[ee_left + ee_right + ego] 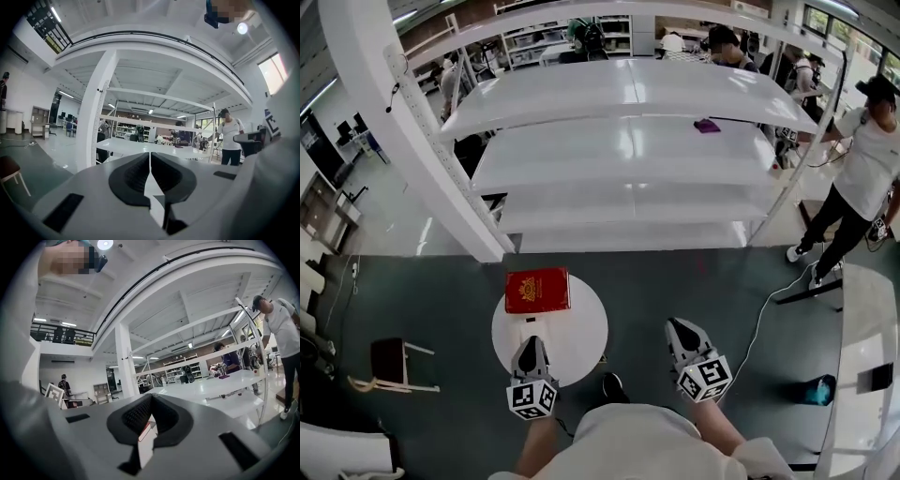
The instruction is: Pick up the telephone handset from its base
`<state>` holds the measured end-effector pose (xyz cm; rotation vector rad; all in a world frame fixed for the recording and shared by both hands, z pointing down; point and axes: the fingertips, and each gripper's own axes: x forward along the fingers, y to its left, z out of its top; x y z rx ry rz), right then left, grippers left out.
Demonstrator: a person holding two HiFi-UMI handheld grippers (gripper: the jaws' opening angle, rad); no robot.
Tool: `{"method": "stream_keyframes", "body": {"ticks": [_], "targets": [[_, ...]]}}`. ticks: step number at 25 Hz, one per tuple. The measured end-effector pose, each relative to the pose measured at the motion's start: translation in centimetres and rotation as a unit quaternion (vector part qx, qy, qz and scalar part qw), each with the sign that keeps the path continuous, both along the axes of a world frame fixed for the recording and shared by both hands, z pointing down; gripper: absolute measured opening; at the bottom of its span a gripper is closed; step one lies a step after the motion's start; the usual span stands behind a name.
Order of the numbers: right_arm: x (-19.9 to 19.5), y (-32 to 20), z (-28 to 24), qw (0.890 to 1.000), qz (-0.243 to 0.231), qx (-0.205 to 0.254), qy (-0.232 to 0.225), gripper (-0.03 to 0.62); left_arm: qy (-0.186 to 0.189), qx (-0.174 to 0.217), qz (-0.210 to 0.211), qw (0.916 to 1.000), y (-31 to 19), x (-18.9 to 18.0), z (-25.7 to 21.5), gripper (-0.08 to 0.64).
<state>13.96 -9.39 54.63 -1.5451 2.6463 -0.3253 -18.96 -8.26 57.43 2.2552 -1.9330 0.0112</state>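
A red rectangular case with a gold emblem (pixel 537 290) lies at the far edge of a small round white table (pixel 577 342); I cannot make out a separate handset on it. My left gripper (pixel 531 343) hovers over the table's near side, just short of the red case, jaws shut and empty (pixel 150 154). My right gripper (pixel 677 326) hangs over the dark floor to the right of the table, jaws together with nothing held (pixel 151 397). Through the slit below its pads shows a sliver of the red case (pixel 145 429).
A tall white shelving rack (pixel 628 141) stands beyond the table, with a small purple item (pixel 707 125) on one shelf. A thick white post (pixel 412 141) slants at left. A low chair (pixel 389 361) sits at left, a person (pixel 872 159) at right, and a cable (pixel 764 314) crosses the floor.
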Motion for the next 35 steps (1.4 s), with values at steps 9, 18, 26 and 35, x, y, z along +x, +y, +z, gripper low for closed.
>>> {"method": "stream_keyframes", "body": {"ticks": [9, 18, 26, 35], "targets": [[-4.3, -5.1, -0.5, 1.0, 0.01, 0.005, 0.01, 0.008, -0.003, -0.001, 0.018, 0.9998, -7.0, -4.1, 0.2, 0.025], [-5.0, -6.3, -0.6, 1.0, 0.023, 0.002, 0.016, 0.008, 0.003, -0.001, 0.025, 0.9997, -8.6, -4.8, 0.8, 0.026], [-5.2, -6.8, -0.1, 1.0, 0.016, -0.005, 0.017, 0.008, 0.007, -0.007, 0.021, 0.9997, -8.8, -4.6, 1.1, 0.025], [-4.9, -7.2, 0.0, 1.0, 0.016, -0.004, 0.019, 0.008, 0.011, -0.01, 0.02, 0.9997, -9.5, -4.9, 1.4, 0.026]]}}
